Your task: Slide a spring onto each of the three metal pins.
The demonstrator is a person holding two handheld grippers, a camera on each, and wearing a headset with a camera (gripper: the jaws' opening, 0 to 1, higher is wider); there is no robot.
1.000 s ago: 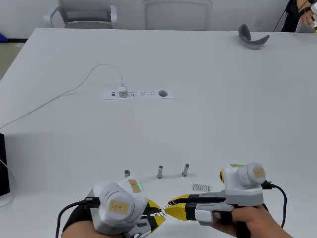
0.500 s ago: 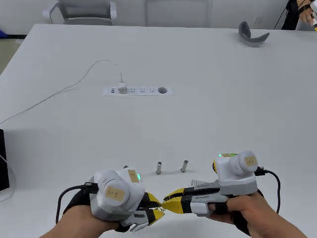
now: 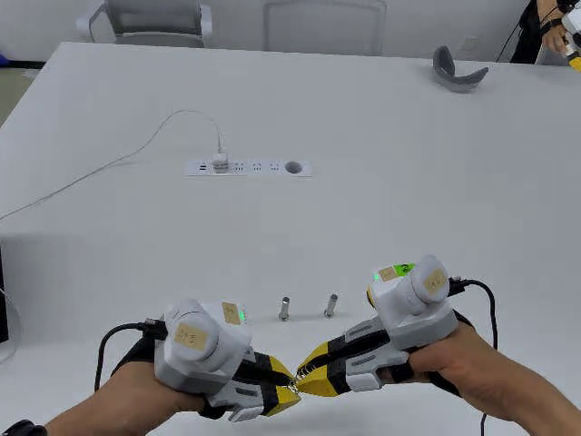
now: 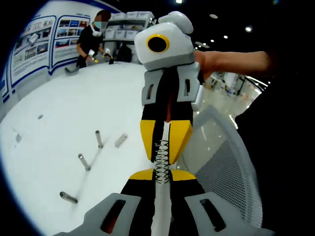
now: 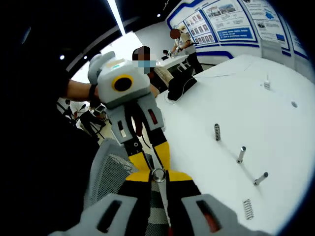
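Note:
A small steel spring (image 4: 161, 160) is stretched between the two gripper tips, low over the near table edge. My left gripper (image 4: 158, 176) is shut on one end of it. My right gripper (image 5: 157, 176) is shut on the other end, where the spring (image 5: 157, 174) shows end-on as a ring. In the head view the left gripper (image 3: 286, 392) and right gripper (image 3: 304, 381) meet tip to tip. Two bare pins (image 3: 284, 309) (image 3: 330, 305) stand just beyond them. A third pin (image 5: 217, 132) looks ribbed. A loose spring (image 5: 248, 209) lies beside the pins.
A white power strip (image 3: 247, 168) with a plug and a cable lies mid-table. A grey curved object (image 3: 454, 73) rests at the far right. Chairs stand at the far edge. A mesh chair (image 4: 226, 167) is under the grippers, and a person (image 4: 93, 39) works at another table.
The two grippers stay tip to tip on the spring. The right gripper has lifted at its back and tilted its tips downward. The head camera has shifted.

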